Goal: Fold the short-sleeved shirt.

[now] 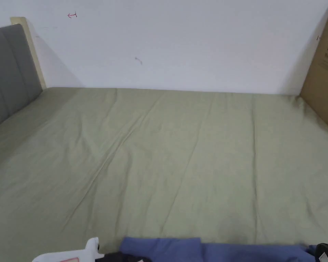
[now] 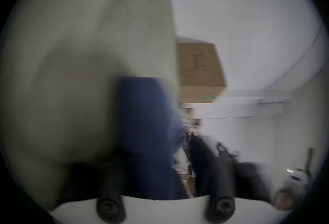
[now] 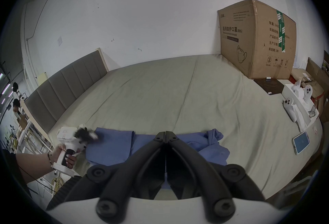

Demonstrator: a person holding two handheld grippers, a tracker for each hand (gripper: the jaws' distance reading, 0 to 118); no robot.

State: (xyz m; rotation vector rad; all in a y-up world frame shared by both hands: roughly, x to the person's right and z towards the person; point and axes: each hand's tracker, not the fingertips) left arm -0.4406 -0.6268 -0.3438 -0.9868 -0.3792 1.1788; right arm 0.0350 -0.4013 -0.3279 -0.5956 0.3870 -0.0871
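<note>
A blue short-sleeved shirt (image 1: 194,250) lies crumpled along the near edge of the green bed sheet (image 1: 180,153). In the left gripper view, which is blurred, my left gripper (image 2: 156,153) has its jaws apart with blue shirt (image 2: 142,121) cloth between them. From the right gripper view, the left gripper (image 3: 85,134) sits at the left end of the shirt (image 3: 110,146), held by a hand. My right gripper (image 3: 165,132) is shut above the shirt's middle, its jaws meeting with nothing seen between them. Both gripper bodies peek in at the head view's bottom edge.
A large cardboard box (image 3: 256,39) stands at the bed's far right corner against the white wall. A grey padded headboard (image 1: 6,68) runs along the left. On the right edge lie a phone (image 3: 300,142) and a white tray (image 3: 292,96) with controllers. People sit far left.
</note>
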